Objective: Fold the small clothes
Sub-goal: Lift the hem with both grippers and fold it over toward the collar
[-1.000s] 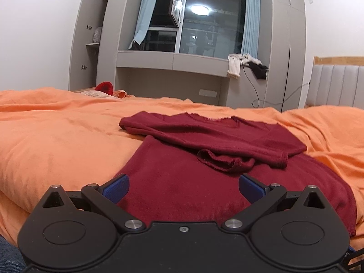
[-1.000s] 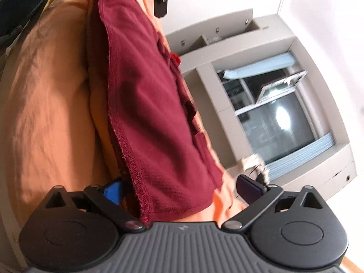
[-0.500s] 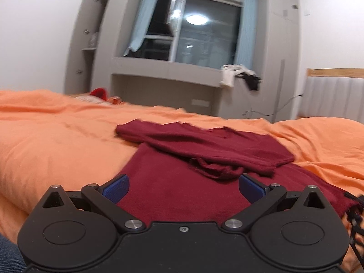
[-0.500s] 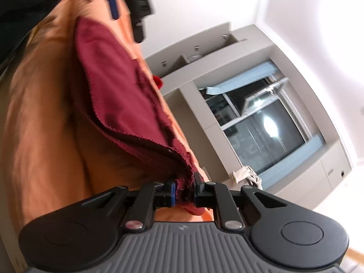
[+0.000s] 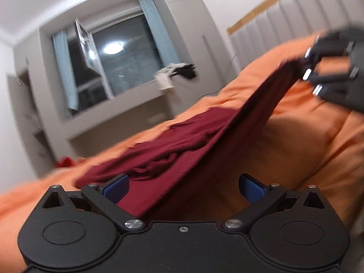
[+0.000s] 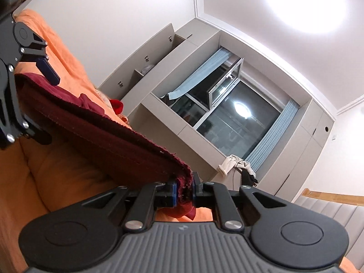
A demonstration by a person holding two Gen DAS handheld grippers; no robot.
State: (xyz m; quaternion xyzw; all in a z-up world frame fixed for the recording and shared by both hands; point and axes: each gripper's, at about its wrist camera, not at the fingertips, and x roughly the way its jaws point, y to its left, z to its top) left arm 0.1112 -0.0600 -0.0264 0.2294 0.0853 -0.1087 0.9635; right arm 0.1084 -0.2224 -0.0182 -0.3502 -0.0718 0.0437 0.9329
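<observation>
Garment [image 5: 182, 150]: on the bedcover [image 5: 307, 150], ahead of the left gripper [image 5: 183, 187], its near edge between that gripper's parted fingers.
Lifted corner: up and right of the left gripper, pinched in the right gripper [image 6: 183, 192].
Window unit [image 5: 113, 72]: behind the bed.
Headboard [image 5: 295, 16]: to the right.

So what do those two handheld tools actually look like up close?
Both are matte black. The left tool has a smooth body with round discs, silver screws, angled linkage arms and blue pads on its fingers. The right tool matches, but its body is ribbed grey. No cables or sleeves show.
</observation>
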